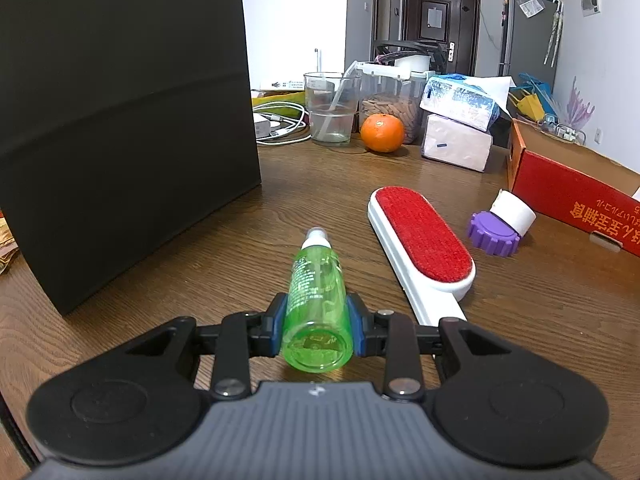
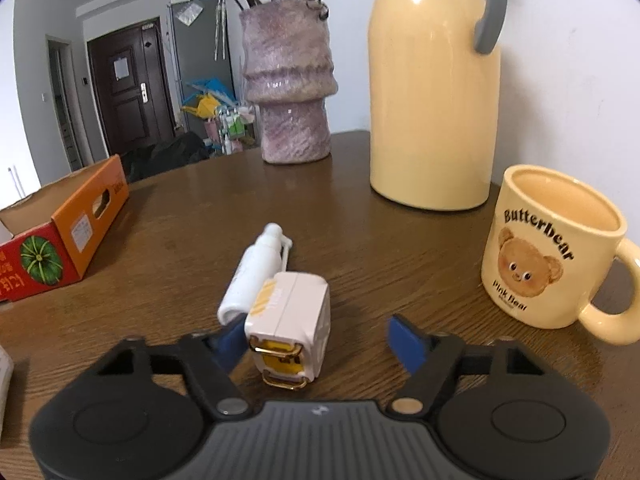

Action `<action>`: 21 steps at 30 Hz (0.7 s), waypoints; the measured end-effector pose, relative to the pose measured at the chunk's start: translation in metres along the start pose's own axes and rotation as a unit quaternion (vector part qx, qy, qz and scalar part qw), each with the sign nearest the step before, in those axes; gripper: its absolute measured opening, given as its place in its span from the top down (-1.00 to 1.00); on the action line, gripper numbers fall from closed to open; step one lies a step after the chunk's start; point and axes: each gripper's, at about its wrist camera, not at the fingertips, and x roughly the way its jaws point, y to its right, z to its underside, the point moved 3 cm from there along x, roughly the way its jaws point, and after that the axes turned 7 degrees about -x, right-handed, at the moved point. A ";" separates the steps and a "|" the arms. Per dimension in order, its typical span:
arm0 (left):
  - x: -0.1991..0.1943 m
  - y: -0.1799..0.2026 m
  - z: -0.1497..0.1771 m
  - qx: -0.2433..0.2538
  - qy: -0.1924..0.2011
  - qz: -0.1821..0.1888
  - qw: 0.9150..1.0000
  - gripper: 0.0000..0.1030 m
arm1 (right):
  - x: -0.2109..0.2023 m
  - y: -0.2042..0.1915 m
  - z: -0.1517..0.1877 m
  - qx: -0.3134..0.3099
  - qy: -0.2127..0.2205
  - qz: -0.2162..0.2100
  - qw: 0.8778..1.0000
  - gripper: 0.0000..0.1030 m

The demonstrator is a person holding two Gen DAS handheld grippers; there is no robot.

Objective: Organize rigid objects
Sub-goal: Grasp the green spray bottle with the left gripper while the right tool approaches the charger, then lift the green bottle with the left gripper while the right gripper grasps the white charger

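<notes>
An open red-and-orange cardboard box [image 1: 560, 184] is seen at the right of the wooden table [image 1: 240, 240] in the left wrist view; its inside cannot be made out from either camera. A clear glass [image 1: 330, 108] holding a little water and a straw is stood at the far edge, with a lidded clear jar [image 1: 390, 100] of brownish contents behind an orange [image 1: 382, 133]. A green spray bottle [image 1: 318, 300] is clamped between the blue pads of the left gripper [image 1: 318, 320], its base toward the camera and its white cap pointing away. Just to its right a red-faced lint brush [image 1: 420, 240] is laid flat, and further right a purple-capped white bottle [image 1: 500, 224] is lying beside the box. A tall black box [image 1: 120, 120] is stood close on the left. In the right wrist view, a small white case with gold clasps [image 2: 290, 320] is placed between the half-open jaws of the right gripper [image 2: 316, 340]; the left pad is close against it, the right pad is clear. A white spray bottle [image 2: 256, 272] is lying just behind the case. An empty bear-printed mug [image 2: 556, 256], a yellow thermos jug [image 2: 432, 100] and a purple vase [image 2: 292, 80] holding stems are set beyond.
</notes>
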 end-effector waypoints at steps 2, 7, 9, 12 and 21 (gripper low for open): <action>0.000 0.000 0.000 0.000 -0.001 0.000 1.000 0.38 | 0.000 -0.001 0.000 -0.003 0.002 -0.001 1.000 -0.01; 0.001 0.000 0.000 -0.001 -0.002 0.000 1.000 0.38 | -0.004 -0.003 0.001 -0.006 0.008 -0.008 1.000 0.40; 0.001 0.000 0.000 -0.001 -0.002 0.000 1.000 0.38 | -0.006 0.000 0.001 0.001 0.011 -0.007 1.000 0.40; 0.000 0.000 0.000 0.000 0.001 0.000 1.000 0.38 | -0.011 0.000 0.002 0.003 0.022 -0.006 1.000 0.40; -0.005 -0.001 -0.001 -0.005 0.012 0.002 1.000 0.38 | -0.035 -0.007 0.006 -0.013 0.059 -0.009 0.998 0.40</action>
